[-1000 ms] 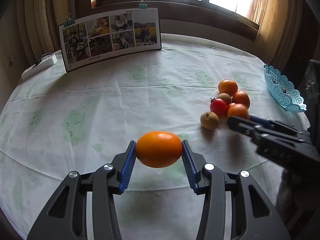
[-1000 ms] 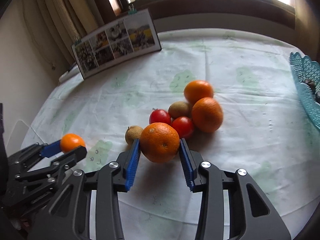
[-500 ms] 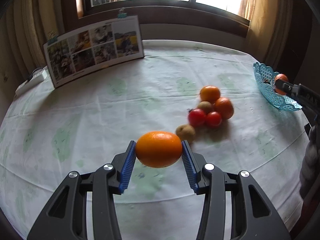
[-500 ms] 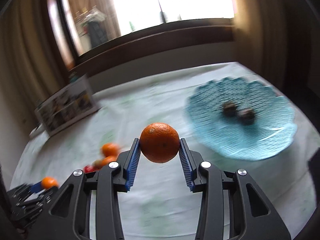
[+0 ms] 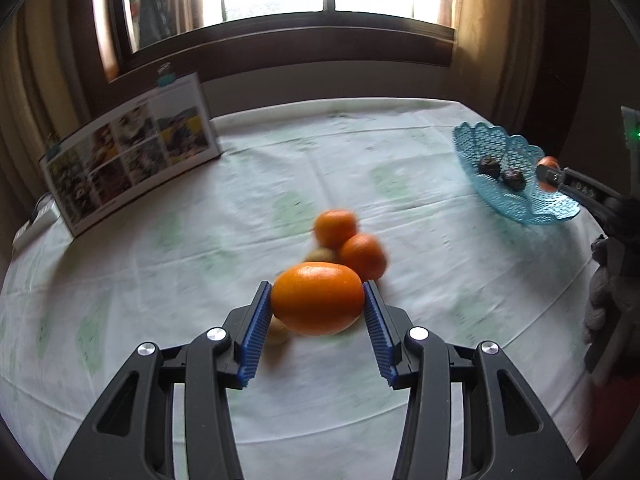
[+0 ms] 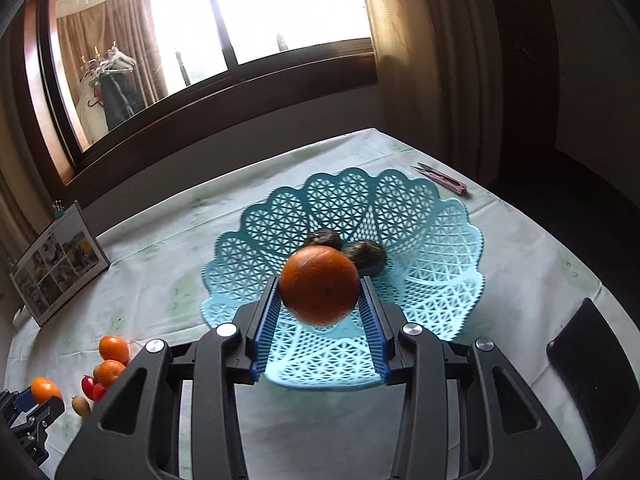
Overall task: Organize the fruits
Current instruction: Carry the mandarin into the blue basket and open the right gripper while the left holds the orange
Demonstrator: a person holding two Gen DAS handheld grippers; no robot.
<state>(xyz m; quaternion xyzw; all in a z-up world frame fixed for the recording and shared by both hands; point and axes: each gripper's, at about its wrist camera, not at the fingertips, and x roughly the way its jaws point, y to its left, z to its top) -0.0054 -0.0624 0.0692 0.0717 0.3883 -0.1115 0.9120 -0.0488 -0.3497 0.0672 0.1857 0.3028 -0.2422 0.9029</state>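
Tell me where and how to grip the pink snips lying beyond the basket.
The pink snips lie flat on the tablecloth, apart from the basket. Probably best to come straight down and close the tongs across the narrow width at mid-length; the flat, slim body offers no other purchase.

Two dark round fruits (image 6: 346,248) lie in the blue lattice plastic basket (image 6: 440,240); a heap of loose oranges (image 6: 113,356) sits well left of it, a propped photo board (image 6: 56,268) behind.

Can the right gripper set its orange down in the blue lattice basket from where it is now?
Probably yes. The right gripper holds its orange over the blue lattice basket, whose near floor is bare; the two dark round fruits lie farther back.
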